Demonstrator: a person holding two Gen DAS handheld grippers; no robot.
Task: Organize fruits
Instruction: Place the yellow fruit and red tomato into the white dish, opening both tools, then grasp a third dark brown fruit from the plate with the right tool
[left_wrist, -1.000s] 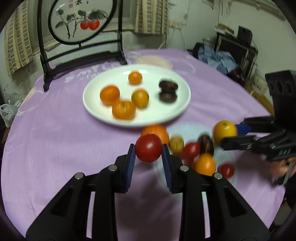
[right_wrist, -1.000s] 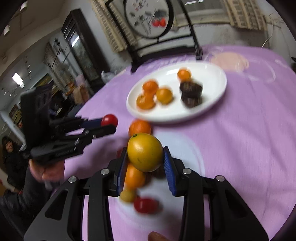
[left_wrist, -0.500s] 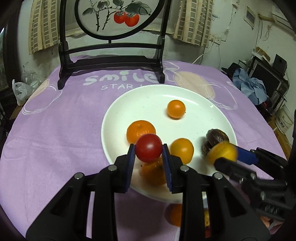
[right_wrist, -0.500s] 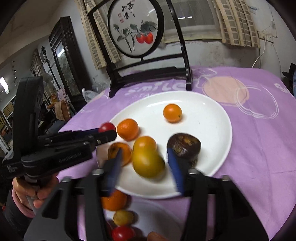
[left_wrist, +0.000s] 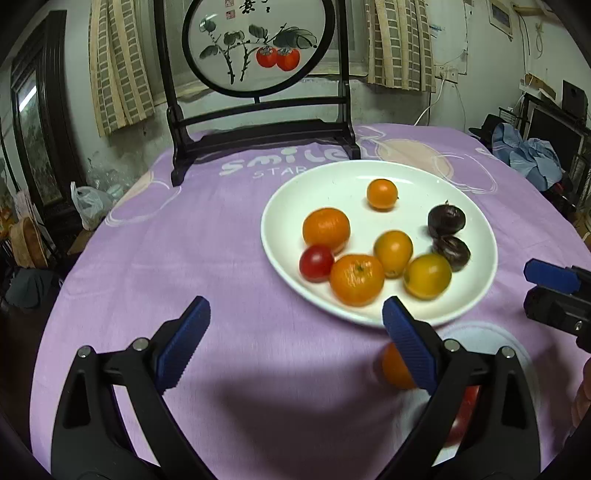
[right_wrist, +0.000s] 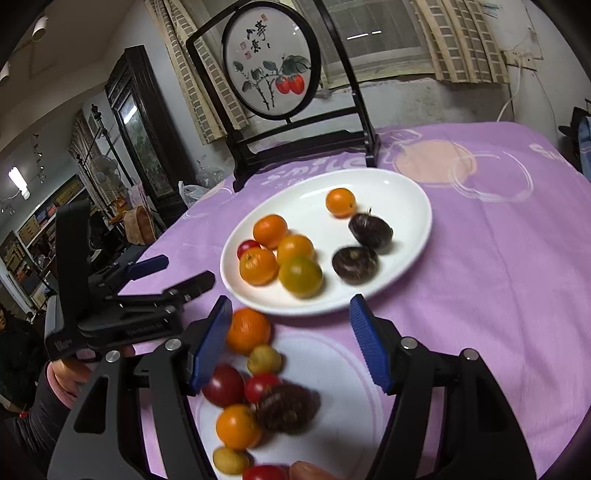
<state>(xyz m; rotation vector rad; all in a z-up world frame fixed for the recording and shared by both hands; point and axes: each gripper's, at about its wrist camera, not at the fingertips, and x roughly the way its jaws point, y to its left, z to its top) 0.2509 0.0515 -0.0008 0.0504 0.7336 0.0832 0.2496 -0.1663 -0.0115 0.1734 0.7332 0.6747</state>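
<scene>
A white plate (left_wrist: 476, 295) (right_wrist: 406, 192) on the purple cloth holds several oranges, two dark fruits, a red tomato (left_wrist: 316, 262) (right_wrist: 246, 246) and a yellow-orange fruit (left_wrist: 427, 275) (right_wrist: 300, 276). My left gripper (left_wrist: 295, 328) is open and empty just short of the plate's near-left rim. My right gripper (right_wrist: 291, 339) is open and empty above the gap between the plate and a loose pile of fruit (right_wrist: 251, 391). The pile has an orange (right_wrist: 246, 330), tomatoes, small yellow fruits and a dark fruit. The left gripper also shows in the right wrist view (right_wrist: 173, 273).
A black wooden stand with a round painted panel (left_wrist: 258, 48) (right_wrist: 269, 74) stands at the back of the table. The pile lies on a white circle printed on the cloth (right_wrist: 332, 387). Room clutter lies beyond the table edges.
Both grippers have opened and drawn back. The red tomato has left the left gripper and the yellow-orange fruit the right; both now lie on the plate.
</scene>
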